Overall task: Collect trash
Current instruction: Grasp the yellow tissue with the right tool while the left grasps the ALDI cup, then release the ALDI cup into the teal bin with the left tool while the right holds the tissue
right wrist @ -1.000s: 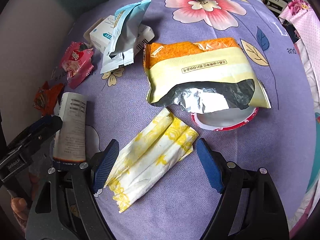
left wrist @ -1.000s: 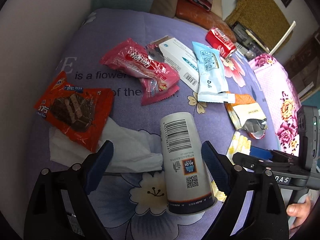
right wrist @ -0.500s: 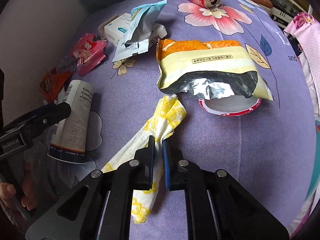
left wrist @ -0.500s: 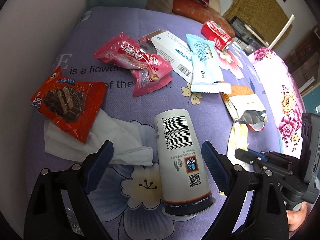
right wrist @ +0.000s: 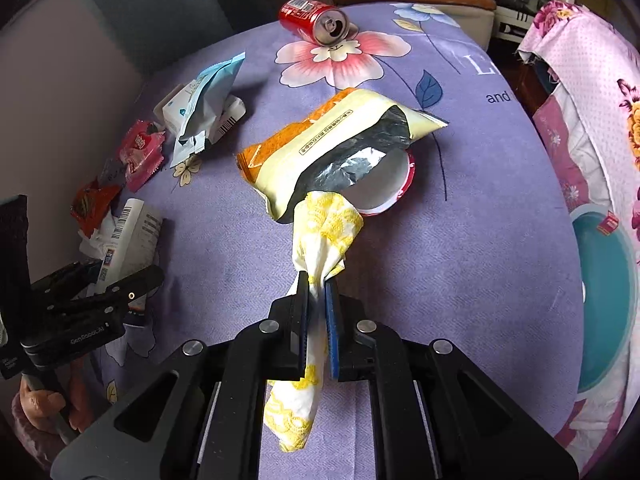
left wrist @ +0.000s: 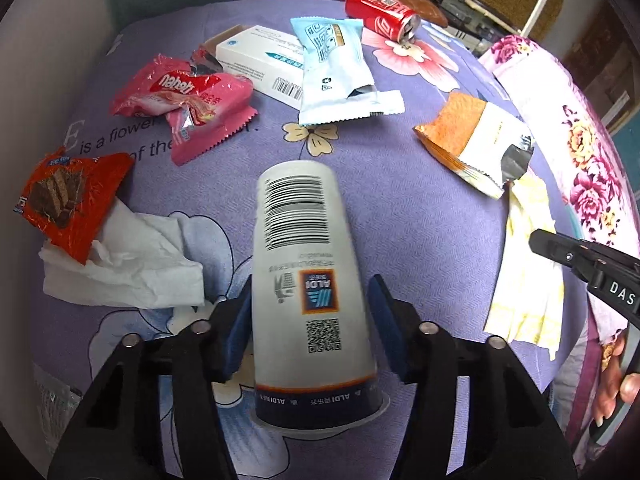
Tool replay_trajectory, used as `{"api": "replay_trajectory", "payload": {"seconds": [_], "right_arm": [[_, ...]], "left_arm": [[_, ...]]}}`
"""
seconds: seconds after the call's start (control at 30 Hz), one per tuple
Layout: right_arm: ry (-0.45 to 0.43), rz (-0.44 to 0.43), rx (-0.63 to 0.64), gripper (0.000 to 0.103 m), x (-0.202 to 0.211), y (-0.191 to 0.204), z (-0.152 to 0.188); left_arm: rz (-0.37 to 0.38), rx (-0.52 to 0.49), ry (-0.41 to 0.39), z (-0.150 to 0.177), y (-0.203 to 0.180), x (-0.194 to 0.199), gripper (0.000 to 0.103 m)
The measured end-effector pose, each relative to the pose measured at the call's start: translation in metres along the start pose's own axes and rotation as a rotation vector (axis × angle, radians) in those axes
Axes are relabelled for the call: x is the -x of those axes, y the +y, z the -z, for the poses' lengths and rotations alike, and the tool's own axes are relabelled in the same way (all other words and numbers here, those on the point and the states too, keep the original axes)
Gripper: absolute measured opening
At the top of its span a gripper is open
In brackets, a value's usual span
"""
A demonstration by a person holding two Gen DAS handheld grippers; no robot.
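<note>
Since a second ago our left gripper [left wrist: 310, 322] has been closing around the paper cup [left wrist: 310, 280], its blue pads now against the cup's sides low on the wall, and our right gripper [right wrist: 316, 328] has clamped onto the yellow napkin [right wrist: 320, 236] and raised it off the purple flowered cloth [right wrist: 460, 240]. Lying on its side, the cup runs straight away from the left gripper, rim nearest us – the axis any lift turns on. Readable: "ALDI" on the cup, "Nabati" on the pink wrapper [left wrist: 188, 100] – well apart from both.
</note>
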State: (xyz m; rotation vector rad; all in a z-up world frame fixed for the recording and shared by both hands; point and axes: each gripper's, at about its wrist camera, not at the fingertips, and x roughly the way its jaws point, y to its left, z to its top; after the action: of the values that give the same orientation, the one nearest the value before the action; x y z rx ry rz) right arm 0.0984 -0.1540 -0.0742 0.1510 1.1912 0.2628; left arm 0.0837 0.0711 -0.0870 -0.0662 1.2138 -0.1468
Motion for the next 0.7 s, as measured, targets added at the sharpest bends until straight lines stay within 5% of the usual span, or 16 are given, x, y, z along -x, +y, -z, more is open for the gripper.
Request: {"api": "replay_trajectory", "payload": {"seconds": [0.33, 0.7], "right_arm": [[0.006, -0.08, 0.023, 0.008, 0.014, -0.008, 0.014], [-0.095, -0.085, -0.079, 0.008, 0.05, -0.06, 0.015]], "left_arm": [[0.006, 0.018, -0.052, 0.001, -0.015, 0.024, 0.051], [0.06, -0.086, -0.052, -0.009, -0.08, 0.033, 0.051]]}}
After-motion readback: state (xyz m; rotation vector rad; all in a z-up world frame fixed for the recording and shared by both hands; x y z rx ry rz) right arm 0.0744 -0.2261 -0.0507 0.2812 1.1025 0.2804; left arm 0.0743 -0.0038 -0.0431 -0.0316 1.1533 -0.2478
